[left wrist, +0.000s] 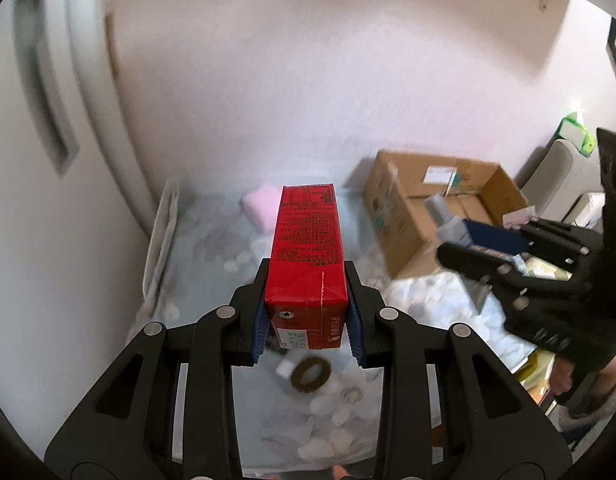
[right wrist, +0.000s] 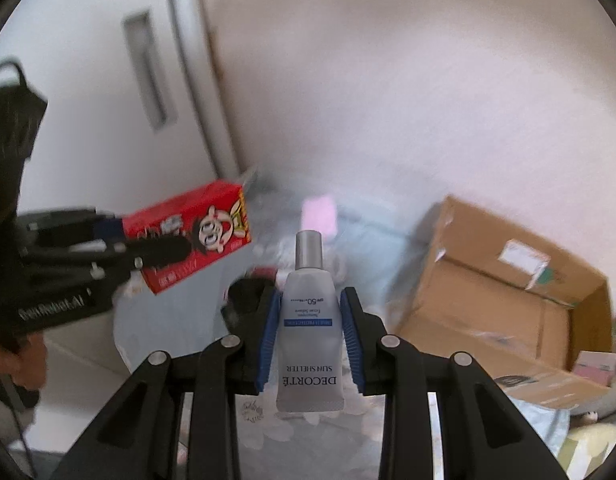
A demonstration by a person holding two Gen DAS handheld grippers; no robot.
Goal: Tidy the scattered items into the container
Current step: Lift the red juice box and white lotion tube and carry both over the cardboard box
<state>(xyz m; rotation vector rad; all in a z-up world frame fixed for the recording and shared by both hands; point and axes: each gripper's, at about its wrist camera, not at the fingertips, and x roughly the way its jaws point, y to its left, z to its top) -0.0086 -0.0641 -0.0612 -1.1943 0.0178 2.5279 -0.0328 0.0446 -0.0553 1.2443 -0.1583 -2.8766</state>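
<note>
Your left tongs (left wrist: 308, 316) hold a red carton (left wrist: 306, 248). The blue pads (left wrist: 261, 326) press on both sides of its near end, so the jaws stand narrow with the carton tight between them. The carton sticks out straight ahead of the tongs, up off the bed. From the right wrist camera you see the same red carton (right wrist: 190, 236) with a cartoon face on its side, off to the left of your right tongs.

Your right tongs (right wrist: 311, 336) hold a grey sunscreen tube (right wrist: 311, 320). Its silver cap (right wrist: 309, 250) points away from you and its flat end points back at you. The blue pads (right wrist: 270, 328) squeeze the tube from both sides, so these jaws are narrow too. The left wrist camera shows the right tongs (left wrist: 504, 248) to the right, a bit blurry.

The cardboard box (right wrist: 504, 300) is open and sits ahead and to the right of both tongs, on the bed. You can see the cardboard box (left wrist: 432, 200) from the left wrist camera too.

Below the left tongs a brown ring (left wrist: 310, 374) lies on the flowery bedsheet (left wrist: 340, 412). A pink thing (left wrist: 262, 204) lies farther ahead, near the wall (left wrist: 308, 60).
</note>
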